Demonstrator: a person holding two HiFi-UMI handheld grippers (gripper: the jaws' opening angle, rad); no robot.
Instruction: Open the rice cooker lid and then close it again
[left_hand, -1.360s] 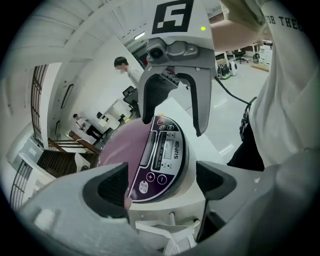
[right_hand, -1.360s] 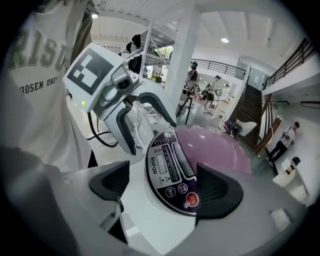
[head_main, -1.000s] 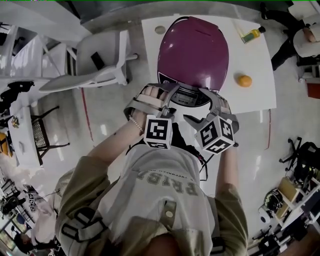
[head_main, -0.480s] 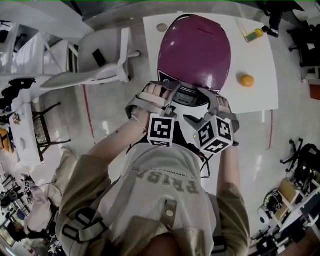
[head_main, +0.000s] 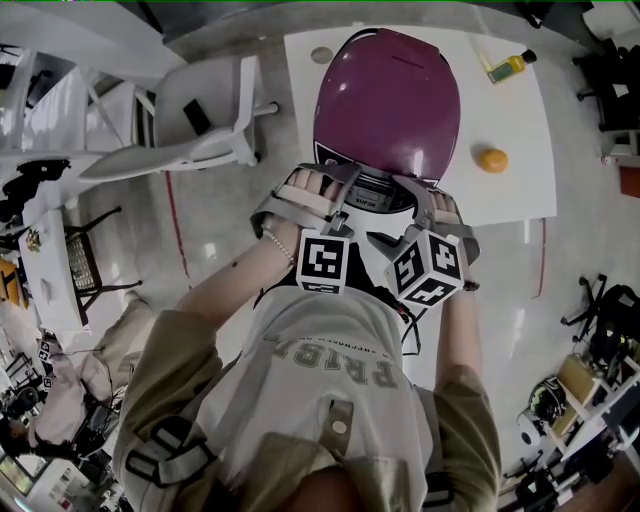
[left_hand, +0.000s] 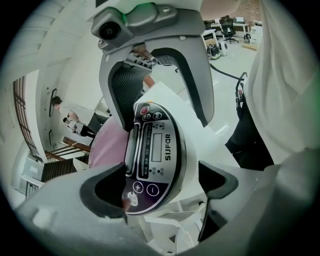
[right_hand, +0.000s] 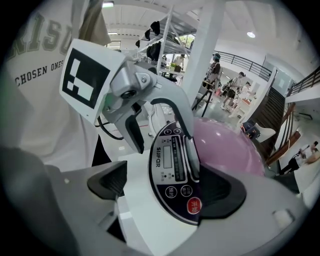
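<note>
The rice cooker stands on a white table with its purple lid down. Its dark control panel faces me. My left gripper and right gripper sit side by side at the cooker's front, both pointing down at the panel. In the left gripper view the panel lies between the wide jaws of the left gripper, which grips nothing. In the right gripper view the jaws of the right gripper are opening around the panel with its red button, pressing on nothing.
An orange and a small yellow bottle lie on the table right of the cooker. A round disc sits at the table's far left corner. A white chair stands to the left. My own torso fills the near side.
Both grippers keep their place at the cooker's front, and their marker cubes have rolled slightly. The lid stays down.
</note>
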